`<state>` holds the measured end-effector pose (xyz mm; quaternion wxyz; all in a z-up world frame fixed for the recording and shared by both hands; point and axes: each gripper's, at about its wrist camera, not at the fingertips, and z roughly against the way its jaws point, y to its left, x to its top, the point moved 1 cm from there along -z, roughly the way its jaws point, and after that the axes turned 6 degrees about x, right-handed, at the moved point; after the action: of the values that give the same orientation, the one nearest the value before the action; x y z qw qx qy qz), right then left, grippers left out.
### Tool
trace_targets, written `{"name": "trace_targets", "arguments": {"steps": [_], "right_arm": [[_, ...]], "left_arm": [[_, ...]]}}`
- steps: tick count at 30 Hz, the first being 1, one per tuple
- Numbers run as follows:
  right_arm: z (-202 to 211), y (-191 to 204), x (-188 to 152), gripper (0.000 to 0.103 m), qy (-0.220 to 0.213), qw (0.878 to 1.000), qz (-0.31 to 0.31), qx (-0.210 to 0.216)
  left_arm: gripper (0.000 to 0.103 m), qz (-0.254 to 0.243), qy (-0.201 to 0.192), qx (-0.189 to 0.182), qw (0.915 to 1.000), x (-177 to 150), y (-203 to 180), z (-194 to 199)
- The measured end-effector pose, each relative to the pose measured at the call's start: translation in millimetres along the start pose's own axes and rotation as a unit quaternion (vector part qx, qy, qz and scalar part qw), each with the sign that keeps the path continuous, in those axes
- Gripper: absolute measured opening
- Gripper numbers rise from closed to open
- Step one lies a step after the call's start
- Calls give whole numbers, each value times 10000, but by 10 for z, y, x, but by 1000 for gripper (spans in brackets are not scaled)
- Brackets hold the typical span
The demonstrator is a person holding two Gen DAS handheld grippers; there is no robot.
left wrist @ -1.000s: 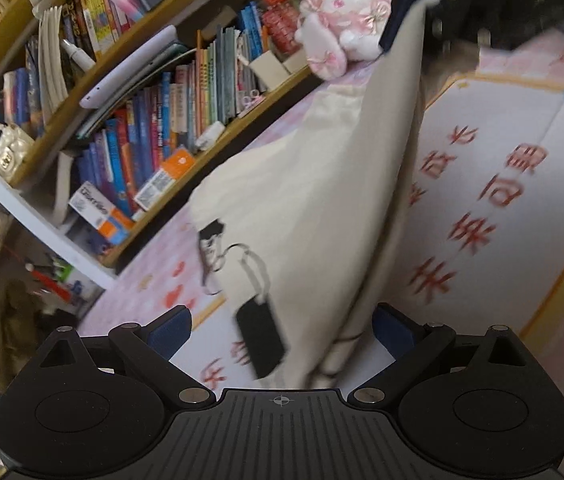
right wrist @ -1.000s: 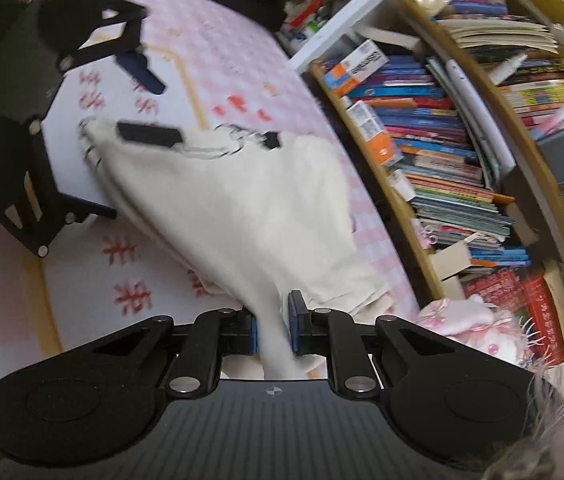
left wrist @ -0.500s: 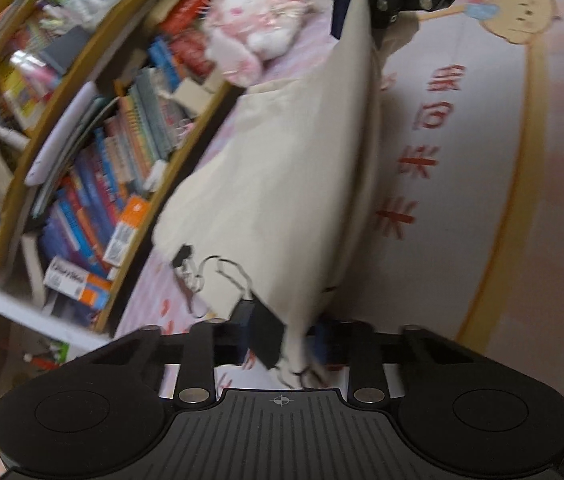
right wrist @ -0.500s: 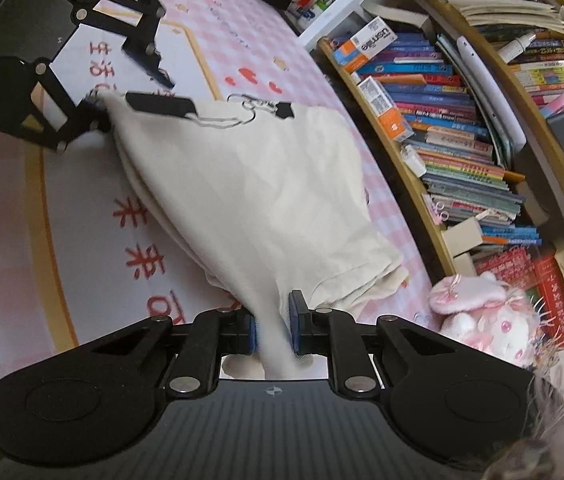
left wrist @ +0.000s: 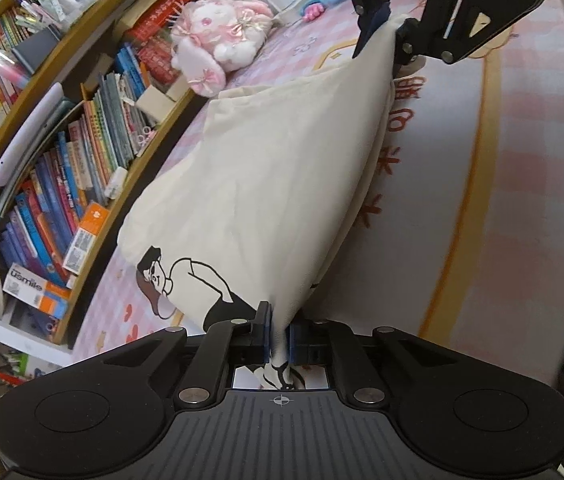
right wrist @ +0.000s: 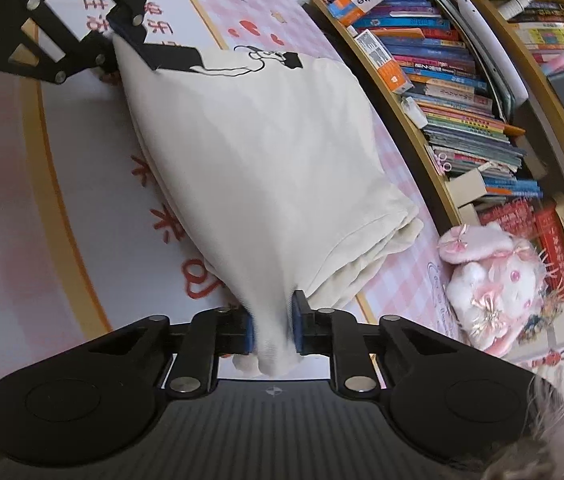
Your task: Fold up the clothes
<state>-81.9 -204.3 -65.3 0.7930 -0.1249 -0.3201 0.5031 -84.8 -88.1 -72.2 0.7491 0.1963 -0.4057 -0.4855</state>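
Reading "usmile", a box [left wrist: 29,289] sits shelved beside the cream shirt [left wrist: 273,184].

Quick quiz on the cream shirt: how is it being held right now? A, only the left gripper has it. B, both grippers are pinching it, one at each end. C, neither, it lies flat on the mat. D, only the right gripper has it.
B: the left gripper and the right gripper each have their jaws closed on a bunched end of the cream shirt, which stretches between them.
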Motion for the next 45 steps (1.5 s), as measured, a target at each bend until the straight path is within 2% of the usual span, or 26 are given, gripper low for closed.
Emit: {"name": "trace_targets", "arguments": {"steps": [8, 16, 20, 23, 27, 36, 45], "right_arm": [[315, 253, 86, 15, 142, 9999, -40, -1], [757, 612, 84, 15, 259, 9990, -180, 324], [948, 766, 103, 15, 272, 9982, -241, 475], [1071, 810, 148, 15, 235, 9978, -300, 534], [1238, 723, 255, 15, 103, 9981, -411, 456], [1495, 55, 459, 13, -420, 9958, -812, -33], [1300, -650, 392, 13, -913, 9903, -983, 353]], "left_arm": [[5, -6, -330, -563, 9979, -210, 83, 457], [4, 24, -527, -1375, 9891, -429, 77, 892], [4, 9, -603, -1554, 9860, -498, 160, 1004], [4, 8, -706, -1522, 9858, -518, 254, 1079], [4, 157, -869, -1304, 9875, -453, 468, 1122], [4, 789, -1192, -811, 9864, -52, 1066, 1090], [4, 1056, -877, -683, 9882, 309, 1385, 709]]}}
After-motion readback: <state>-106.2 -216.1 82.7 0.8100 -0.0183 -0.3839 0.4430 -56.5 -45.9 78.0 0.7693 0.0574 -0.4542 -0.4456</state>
